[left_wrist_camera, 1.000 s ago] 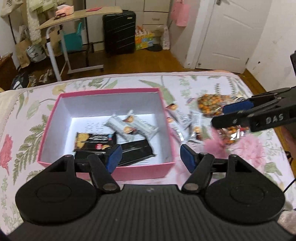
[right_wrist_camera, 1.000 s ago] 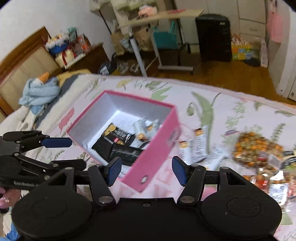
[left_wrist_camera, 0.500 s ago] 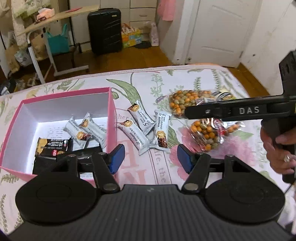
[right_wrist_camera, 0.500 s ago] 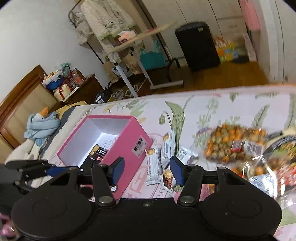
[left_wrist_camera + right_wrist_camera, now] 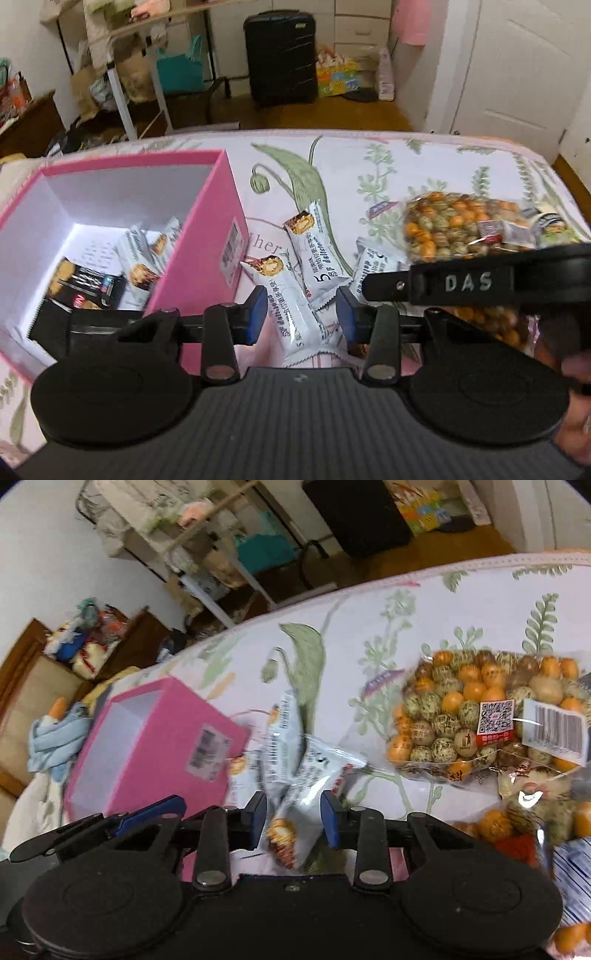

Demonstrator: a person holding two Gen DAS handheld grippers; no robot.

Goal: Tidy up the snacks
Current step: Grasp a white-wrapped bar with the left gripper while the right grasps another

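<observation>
White foil snack bars beside the pink cardboard box: both grippers' jaws have just been closing around one each, pinch unconfirmed; lifting boxward looks next.

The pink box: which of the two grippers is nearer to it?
Left. The left gripper sits right beside the pink box, over a white snack bar; the right gripper is farther out, towards the nut bags.
</observation>
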